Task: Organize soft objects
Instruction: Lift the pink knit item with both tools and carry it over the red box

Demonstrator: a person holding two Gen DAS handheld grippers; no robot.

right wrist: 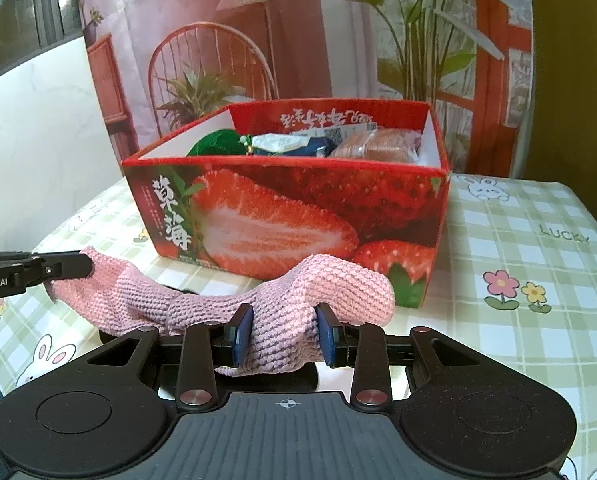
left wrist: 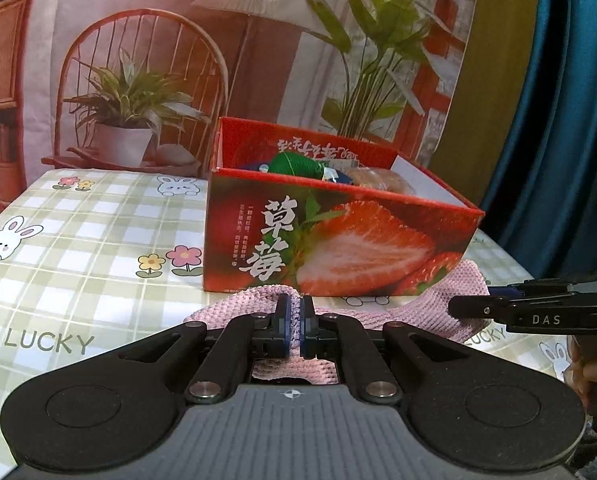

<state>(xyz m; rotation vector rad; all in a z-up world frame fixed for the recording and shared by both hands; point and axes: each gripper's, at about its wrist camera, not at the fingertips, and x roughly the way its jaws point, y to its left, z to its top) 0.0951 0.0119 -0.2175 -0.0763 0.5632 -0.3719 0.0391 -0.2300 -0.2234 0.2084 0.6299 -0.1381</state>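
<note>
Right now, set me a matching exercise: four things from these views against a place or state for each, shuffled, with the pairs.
Things:
1. left gripper
2. right gripper
3. green yarn ball
4. strawberry box

States:
A. lies inside the box
B. stands on the checked tablecloth
C. pinches a thin edge of the pink knit cloth
D. clamps a thick bunch of the cloth

Pairs: 1-C, 2-D, 3-A, 4-B
</note>
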